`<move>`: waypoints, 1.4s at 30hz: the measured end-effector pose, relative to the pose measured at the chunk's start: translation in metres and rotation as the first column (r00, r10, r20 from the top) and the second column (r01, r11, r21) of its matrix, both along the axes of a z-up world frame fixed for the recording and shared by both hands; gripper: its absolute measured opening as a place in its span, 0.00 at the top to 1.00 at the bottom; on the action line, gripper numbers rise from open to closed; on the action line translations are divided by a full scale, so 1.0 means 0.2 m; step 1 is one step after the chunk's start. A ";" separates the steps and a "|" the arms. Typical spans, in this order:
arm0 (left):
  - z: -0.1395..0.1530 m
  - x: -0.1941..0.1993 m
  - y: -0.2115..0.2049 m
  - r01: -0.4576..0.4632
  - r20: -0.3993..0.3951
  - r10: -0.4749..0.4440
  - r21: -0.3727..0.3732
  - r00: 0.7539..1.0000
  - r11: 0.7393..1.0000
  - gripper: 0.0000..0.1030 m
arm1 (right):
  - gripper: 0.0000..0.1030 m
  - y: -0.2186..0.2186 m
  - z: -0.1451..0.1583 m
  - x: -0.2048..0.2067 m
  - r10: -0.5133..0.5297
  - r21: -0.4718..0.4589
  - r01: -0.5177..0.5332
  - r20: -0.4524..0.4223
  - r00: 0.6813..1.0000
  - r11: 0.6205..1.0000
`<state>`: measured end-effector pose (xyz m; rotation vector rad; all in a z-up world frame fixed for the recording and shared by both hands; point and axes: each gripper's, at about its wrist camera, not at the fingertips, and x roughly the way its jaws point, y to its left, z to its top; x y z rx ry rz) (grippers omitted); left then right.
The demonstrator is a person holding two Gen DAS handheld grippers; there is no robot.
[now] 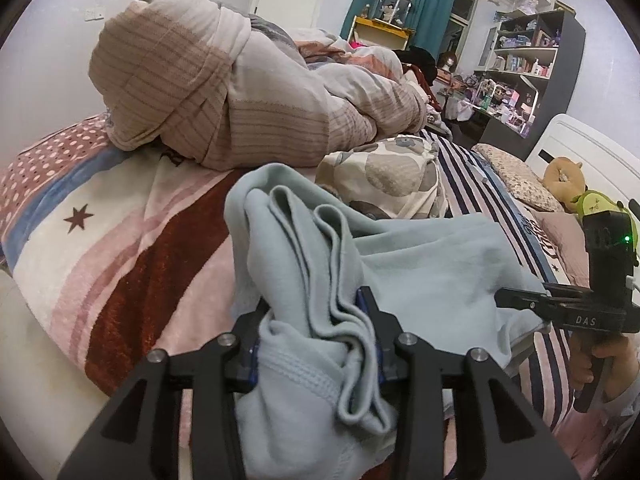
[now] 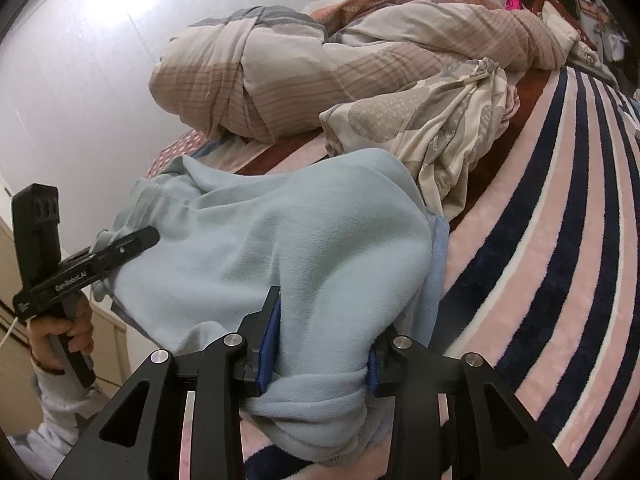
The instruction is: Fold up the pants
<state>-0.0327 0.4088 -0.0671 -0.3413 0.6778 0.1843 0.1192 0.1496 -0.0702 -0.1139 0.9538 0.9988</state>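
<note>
Lying bunched on a plush striped bed blanket (image 2: 560, 240), the pale blue fleece pants (image 1: 420, 264) sit between both tools, with a gathered wad of cloth in each. The left gripper (image 1: 316, 344) has a thick fold of hems and seams between its blue-padded fingers (image 1: 372, 320); the cloth fills the gap and touches both pads, though the jaws stand partly apart and I cannot tell how firmly they press. The right gripper (image 2: 320, 352) holds a rolled bundle of the same pants between its fingers (image 2: 272, 336), the fabric bulging out below the pads and rising in a smooth hump ahead of them; here too the pads touch cloth on both sides, and the firmness of the grip is unclear. Beyond the fingertips of both tools lies a cream garment with grey blotches (image 2: 432, 120), and further off a rolled pink-and-beige striped quilt (image 1: 208, 80). Each wrist view shows the other tool at its edge, gripped by a hand (image 2: 76, 328), its tips resting on the blue cloth.
</note>
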 end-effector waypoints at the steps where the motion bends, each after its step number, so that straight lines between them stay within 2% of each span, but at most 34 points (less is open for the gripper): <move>1: 0.00 0.00 0.00 -0.003 -0.001 0.003 0.003 1.000 1.000 0.63 | 0.71 0.00 0.00 0.00 0.002 -0.001 -0.002 0.002 1.000 1.000; 6: 0.02 -0.02 -0.03 -0.007 0.000 0.007 0.030 1.000 1.000 0.54 | 0.70 -0.02 0.01 -0.01 0.006 -0.008 -0.006 0.022 1.000 1.000; 9: 0.04 -0.06 -0.05 -0.026 0.001 0.026 0.038 1.000 0.999 0.41 | 0.67 -0.03 0.02 -0.03 0.010 -0.013 -0.009 0.043 0.999 1.000; 14: 0.10 -0.14 -0.11 -0.051 0.014 0.050 0.068 0.999 0.996 0.27 | 0.58 -0.08 0.06 -0.08 0.013 -0.025 -0.011 0.084 0.996 1.000; 18: 0.16 -0.20 -0.19 -0.077 0.017 0.075 0.107 0.997 0.991 0.17 | 0.30 -0.15 0.15 -0.16 0.038 0.001 -0.039 0.108 0.993 0.999; 22: 0.23 -0.24 -0.31 -0.073 0.029 0.070 0.148 0.997 0.986 0.15 | 0.16 -0.25 0.23 -0.27 0.064 -0.004 -0.065 0.220 0.973 0.998; 23: 0.25 -0.24 -0.36 -0.064 0.038 0.058 0.151 0.998 0.986 0.15 | 0.16 -0.27 0.23 -0.29 0.067 -0.010 -0.066 0.233 0.970 0.998; 26: 0.31 -0.25 -0.49 -0.040 0.060 0.030 0.180 0.998 0.983 0.11 | 0.16 -0.37 0.24 -0.33 0.070 0.004 -0.072 0.225 0.972 0.997; 30: 0.37 -0.23 -0.69 0.005 0.084 -0.023 0.209 0.996 0.978 0.10 | 0.06 -0.57 0.26 -0.35 0.013 0.044 -0.022 0.204 0.979 0.999; 34: 0.39 -0.21 -0.85 0.035 0.107 -0.058 0.206 0.993 0.978 0.05 | 0.06 -0.73 0.28 -0.39 -0.031 0.057 0.019 0.219 0.975 0.998; 38: 0.42 -0.18 -1.05 0.080 0.144 -0.116 0.237 0.983 0.968 0.04 | 0.06 -0.89 0.30 -0.43 -0.082 0.071 0.066 0.249 0.965 0.995; 39: 0.43 -0.17 -1.08 0.086 0.153 -0.126 0.241 0.980 0.967 0.04 | 0.02 -0.93 0.31 -0.44 -0.097 0.074 0.080 0.263 0.960 0.994; 42: 0.45 -0.15 -1.22 0.113 0.192 -0.163 0.247 0.968 0.962 0.04 | 0.01 -1.09 0.33 -0.49 -0.164 0.090 0.143 0.322 0.932 0.986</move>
